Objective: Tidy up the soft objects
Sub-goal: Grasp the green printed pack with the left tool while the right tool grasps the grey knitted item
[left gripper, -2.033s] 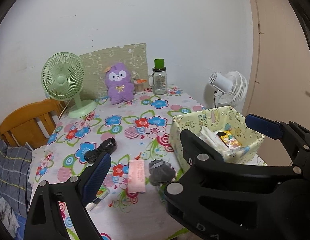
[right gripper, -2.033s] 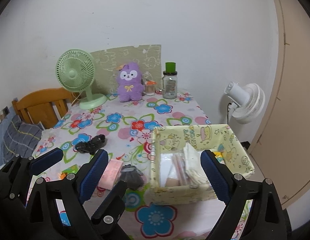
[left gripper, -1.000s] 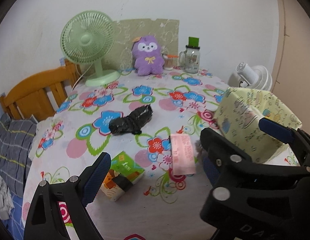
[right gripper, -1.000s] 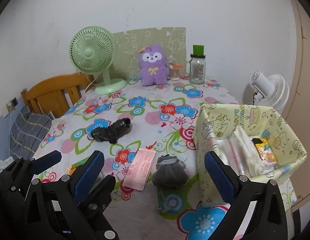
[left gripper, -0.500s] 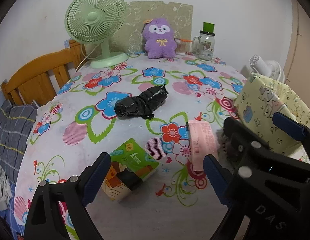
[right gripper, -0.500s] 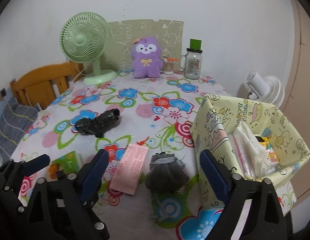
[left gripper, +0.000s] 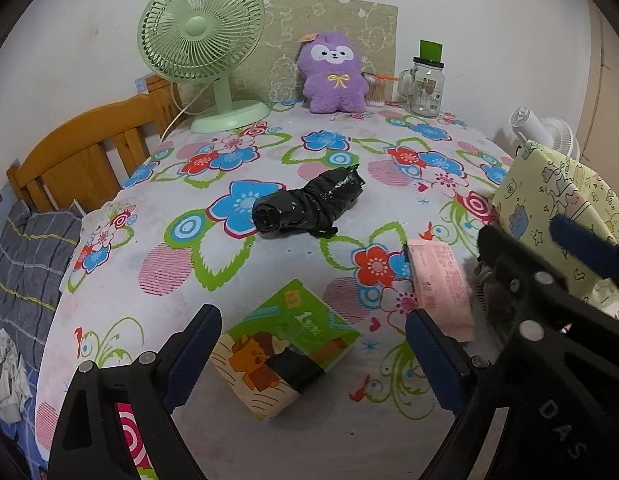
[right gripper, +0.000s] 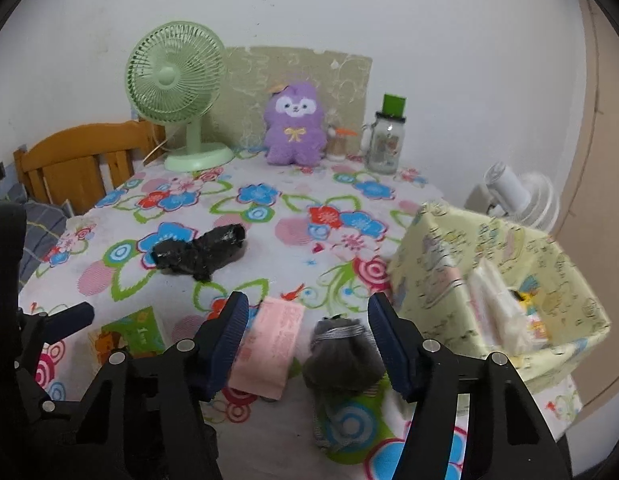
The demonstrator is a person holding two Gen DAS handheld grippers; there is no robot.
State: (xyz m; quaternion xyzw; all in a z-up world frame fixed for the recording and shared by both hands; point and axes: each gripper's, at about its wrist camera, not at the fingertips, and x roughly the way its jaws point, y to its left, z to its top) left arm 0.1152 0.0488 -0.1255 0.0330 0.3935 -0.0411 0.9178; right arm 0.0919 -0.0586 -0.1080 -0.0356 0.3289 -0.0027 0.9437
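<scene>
"DAS" stands on the right hand-held gripper (left gripper: 485, 268).

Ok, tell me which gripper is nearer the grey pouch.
Right. The right gripper straddles the grey pouch, jaws closing, not yet gripping. The left gripper sits over the green packet.

On my flowered tablecloth (left gripper: 237, 280) I count two fans: one green desk fan (left gripper: 203, 40), one white fan (right gripper: 517, 196) beyond the edge. One purple plush toy (left gripper: 333, 76), one black crumpled plastic bundle (left gripper: 305, 206), one pink flat packet (left gripper: 441, 292), one green tissue pack (left gripper: 285, 344), one grey soft pouch (right gripper: 341, 356). One yellow printed fabric basket (right gripper: 441, 276), one glass jar with green lid (left gripper: 427, 80), one wooden chair (left gripper: 85, 152).
</scene>
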